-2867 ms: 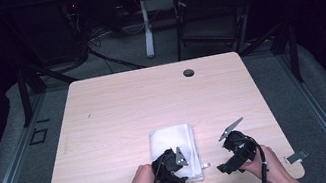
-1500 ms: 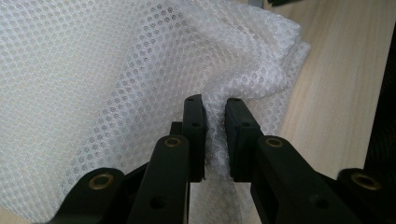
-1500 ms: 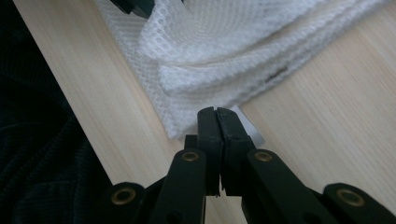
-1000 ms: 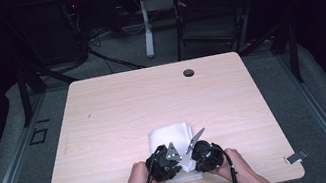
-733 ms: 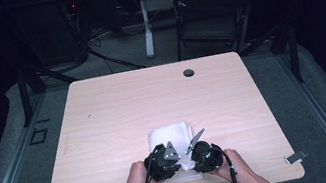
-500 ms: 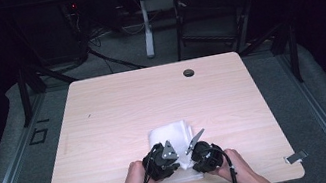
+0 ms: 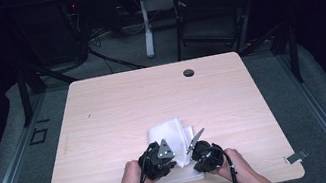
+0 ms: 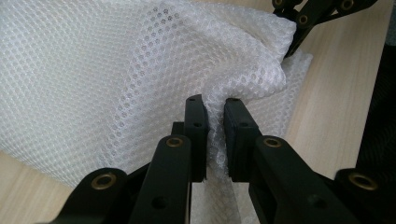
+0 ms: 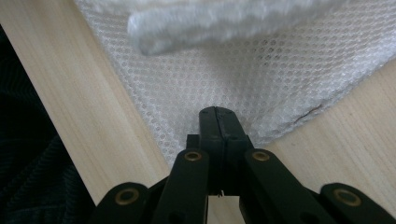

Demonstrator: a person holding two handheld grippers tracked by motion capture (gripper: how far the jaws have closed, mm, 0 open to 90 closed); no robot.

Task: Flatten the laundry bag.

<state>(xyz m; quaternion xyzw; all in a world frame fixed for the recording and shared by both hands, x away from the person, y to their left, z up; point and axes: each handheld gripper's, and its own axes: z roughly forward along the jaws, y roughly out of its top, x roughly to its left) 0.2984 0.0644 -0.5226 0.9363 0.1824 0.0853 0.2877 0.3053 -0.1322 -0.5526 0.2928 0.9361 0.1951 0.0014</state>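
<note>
Near the front edge of the table: a white mesh cloth [image 7: 173, 138], folded, lies flat on the wood, slightly right of the table's middle line.
Cloth texture: an open honeycomb weave, with a fluffier white layer [image 9: 224, 18] showing above the mesh in the right gripper view.
Left gripper [image 8: 214, 133]: its two black jaws stand a narrow gap apart with a bunched fold of the cloth pinched between them; in the high view it sits on the cloth's near left corner [image 7: 159, 158].
Right gripper [image 9: 217, 128]: its jaws are pressed fully together on the thin edge of the cloth, close to a corner of it; in the high view it sits at the cloth's near right side [image 7: 203, 153].
Grippers to each other: side by side, close, each held by one of the person's hands, with the cloth between and ahead of them.
Table [image 7: 118, 109]: pale wood grain, rounded corners, a small dark round hole [image 7: 188, 72] near the far edge.
Room: dark, grey carpet around the table, a black chair [image 7: 211, 17] and a white stand leg [image 7: 146, 28] beyond the far edge.
</note>
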